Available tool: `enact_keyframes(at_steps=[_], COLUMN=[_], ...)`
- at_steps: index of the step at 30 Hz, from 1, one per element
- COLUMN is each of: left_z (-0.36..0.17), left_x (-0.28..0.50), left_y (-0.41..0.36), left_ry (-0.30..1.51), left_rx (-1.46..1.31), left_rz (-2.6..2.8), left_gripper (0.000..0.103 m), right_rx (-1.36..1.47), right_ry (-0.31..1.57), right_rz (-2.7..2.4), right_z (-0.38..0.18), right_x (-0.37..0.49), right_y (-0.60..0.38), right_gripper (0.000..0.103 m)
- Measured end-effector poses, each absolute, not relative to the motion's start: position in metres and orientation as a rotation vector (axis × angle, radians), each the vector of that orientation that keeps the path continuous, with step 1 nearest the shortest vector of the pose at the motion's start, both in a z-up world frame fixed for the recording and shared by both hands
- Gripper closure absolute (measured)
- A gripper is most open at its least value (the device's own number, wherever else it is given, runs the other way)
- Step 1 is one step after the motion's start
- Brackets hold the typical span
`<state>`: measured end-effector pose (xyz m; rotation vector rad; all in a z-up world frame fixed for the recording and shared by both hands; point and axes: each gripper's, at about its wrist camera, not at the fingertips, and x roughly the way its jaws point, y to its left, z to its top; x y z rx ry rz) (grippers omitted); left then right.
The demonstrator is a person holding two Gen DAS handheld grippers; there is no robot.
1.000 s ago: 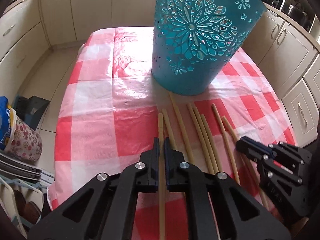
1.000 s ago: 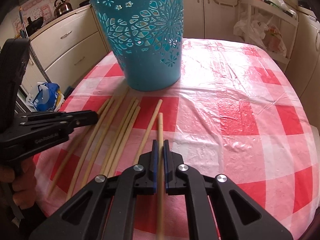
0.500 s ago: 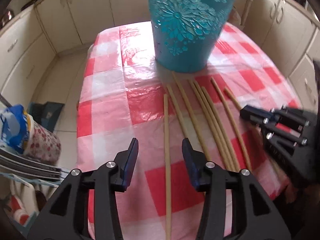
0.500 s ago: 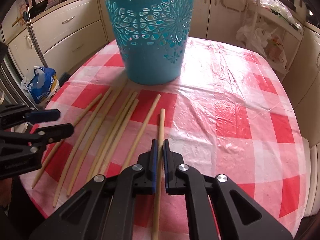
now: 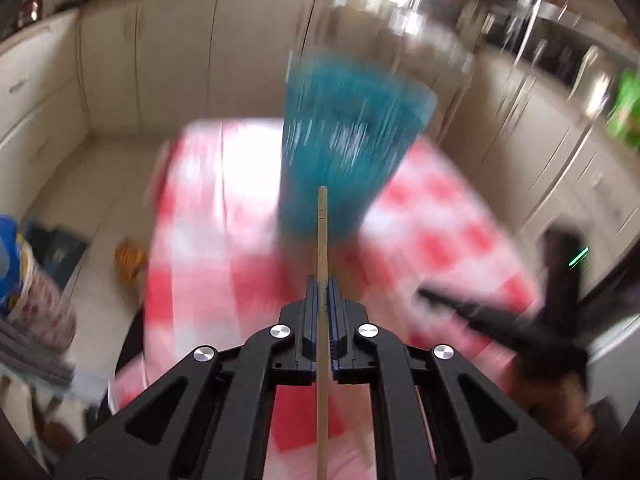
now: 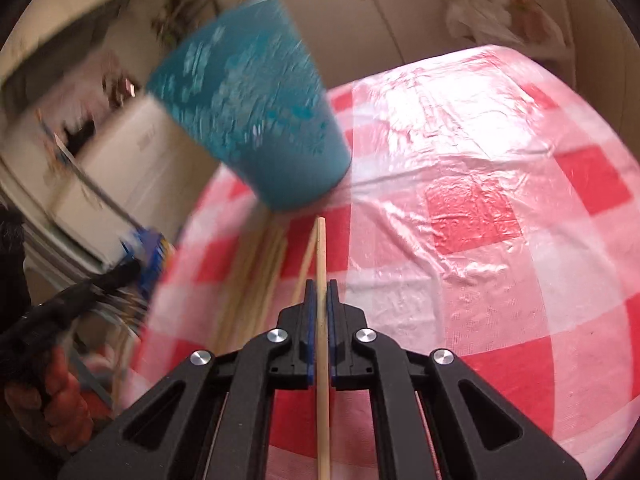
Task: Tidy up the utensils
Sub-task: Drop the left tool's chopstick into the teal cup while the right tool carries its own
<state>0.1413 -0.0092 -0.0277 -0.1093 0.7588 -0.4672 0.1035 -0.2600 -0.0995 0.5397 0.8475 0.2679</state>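
Left gripper (image 5: 322,286): jaws were pressed together on one wooden stick (image 5: 322,240), which ran straight up the middle of the left wrist view between the blue pads. Its far tip sat in front of the lower wall of the blue basket (image 5: 348,140). The stick was sharp; everything behind it was smeared by blur.

Right gripper (image 6: 321,290): jaws likewise pinched a second stick (image 6: 320,248), held along the gripper's centre line, tip pointing toward the foot of the basket (image 6: 256,120). In this view the basket appeared tilted, as did the whole scene.

The basket stood on the red-and-white checked tablecloth (image 6: 480,208). The remaining loose sticks (image 6: 256,276) lay on the cloth in a rough bundle, left of the right gripper's stick and just in front of the basket. One of them lay close beside the held stick; I could not tell whether they touched.

The right gripper also showed as a dark blurred shape at the lower right of the left wrist view. A hand (image 6: 56,404) on the other tool's black grip showed at the lower left of the right wrist view.
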Motion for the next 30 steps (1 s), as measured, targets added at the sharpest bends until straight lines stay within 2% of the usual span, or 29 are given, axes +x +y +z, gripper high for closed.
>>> enact_keyframes(at_steps=[6,13,16,20,30], left_z=[0.052,0.083,0.084,0.066,0.015], left_x=[0.145,0.207,0.243,0.28,0.275], left_y=[-0.003,-0.03,-0.041,-0.053,-0.065], left_ry=[0.42,0.19,0.178,0.258,0.366], left_rx=[-0.229,-0.335,-0.364,-0.369,-0.243], left_rz=[-0.529,-0.461,-0.4,-0.341,-0.323], left_gripper=[0.098,0.098,0.098,0.098,0.098], right_rx=[0.652,0.703,0.701,0.704,0.714], right_ry=[0.719,0.607,0.58,0.565,0.556], right_rz=[0.277,0.257,0.245,0.239,0.235], right_z=[-0.085,-0.072,-0.068,-0.064,-0.065], right_x=[0.096,0.087,0.085,0.083,0.084], right_y=[-0.276,-0.292,-0.295,-0.299,-0.3], right_gripper=[0.097,0.097,0.097,0.097,0.097])
